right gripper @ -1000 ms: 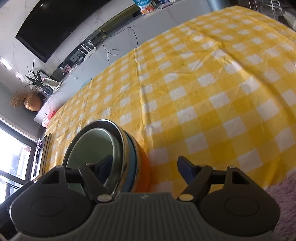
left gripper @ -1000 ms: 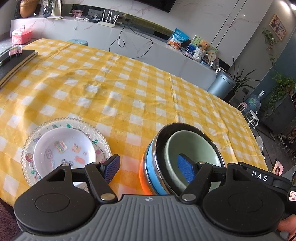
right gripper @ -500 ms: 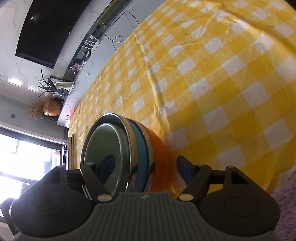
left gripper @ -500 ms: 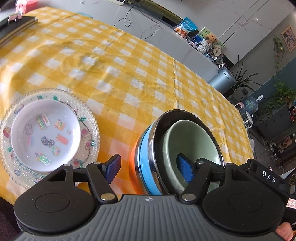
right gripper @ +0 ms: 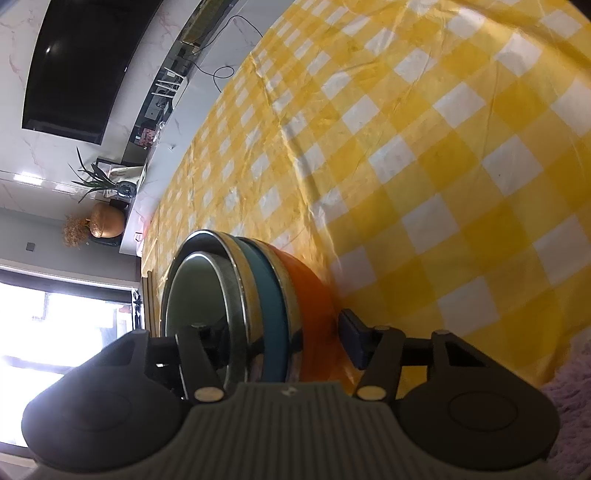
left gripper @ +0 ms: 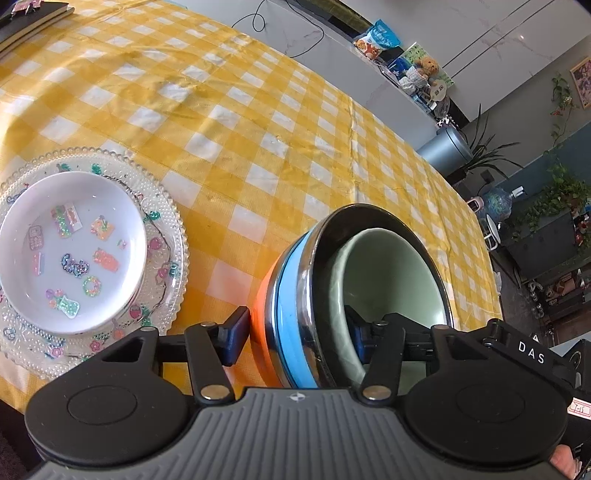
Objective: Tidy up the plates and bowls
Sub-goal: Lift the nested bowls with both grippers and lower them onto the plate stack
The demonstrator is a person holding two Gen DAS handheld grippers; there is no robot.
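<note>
A nested stack of bowls [left gripper: 291, 280], orange outside, then blue, steel and pale green inside, stands near the table's front edge. My left gripper [left gripper: 295, 332] straddles its near wall. One pad touches the orange side and the other is inside the green bowl, and the jaws are closing. My right gripper [right gripper: 277, 332] straddles the stack [right gripper: 306, 288] from the other side, jaws closing, one finger inside and one pad against the orange wall. To the left a white plate with stickers [left gripper: 74, 251] lies on a clear beaded glass plate [left gripper: 166, 229].
A yellow and white checked cloth [left gripper: 258, 110] covers the table. A dark notebook [left gripper: 29, 18] lies at the far left corner. A purple rug [right gripper: 569, 387] shows past the table's edge. A white counter [left gripper: 388, 74] with clutter runs behind.
Both grippers have sunk and rolled around the bowl stack. Their jaws have narrowed from wide apart to pads meeting the stack's wall. The plates have not moved.
</note>
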